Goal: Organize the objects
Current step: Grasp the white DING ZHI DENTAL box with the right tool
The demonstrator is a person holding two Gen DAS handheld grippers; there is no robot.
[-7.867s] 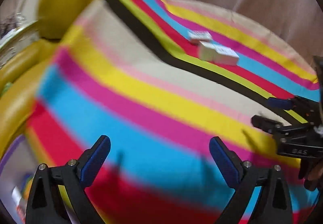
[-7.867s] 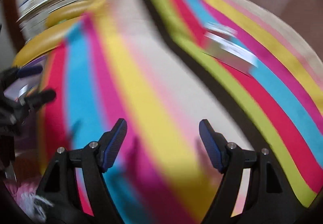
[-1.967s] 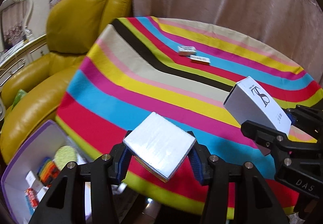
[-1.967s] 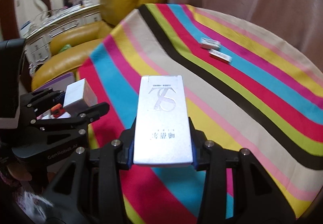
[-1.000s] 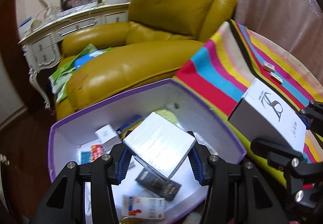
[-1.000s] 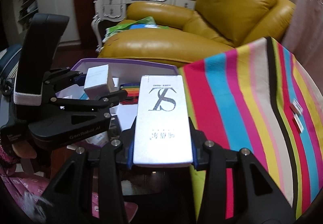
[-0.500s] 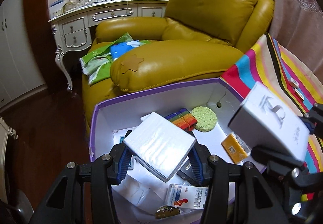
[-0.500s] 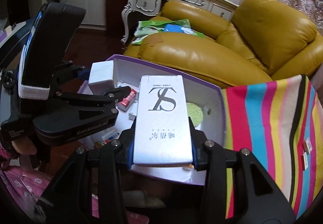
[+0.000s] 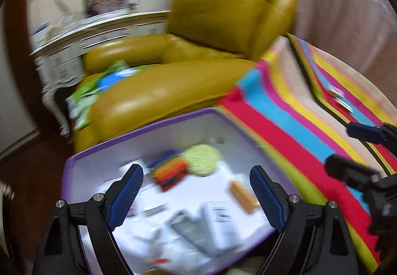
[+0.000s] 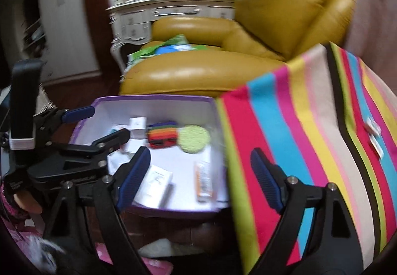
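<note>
A purple-rimmed white box (image 9: 139,128) (image 10: 148,99) stands on the floor beside the striped table. It holds several items: white boxes (image 10: 156,182) (image 9: 211,227), a rainbow-coloured block (image 10: 162,137), a green round sponge (image 10: 194,139) (image 9: 202,157) and an orange packet (image 10: 203,182). My left gripper (image 9: 196,196) is open and empty above the box; it also shows in the right wrist view (image 10: 99,123). My right gripper (image 10: 201,175) is open and empty over the box's right edge. Two small flat boxes (image 10: 373,134) (image 9: 341,98) lie far out on the table.
A round table with a bright striped cloth (image 10: 310,131) (image 9: 297,111) is to the right. A yellow leather armchair (image 10: 235,51) (image 9: 198,64) stands behind the box with green and blue packets (image 10: 171,48) on its arm. A white dresser (image 10: 153,17) stands behind.
Both grippers have opened and let go of their white boxes, which now lie in the purple-rimmed box. Both views are blurred by motion.
</note>
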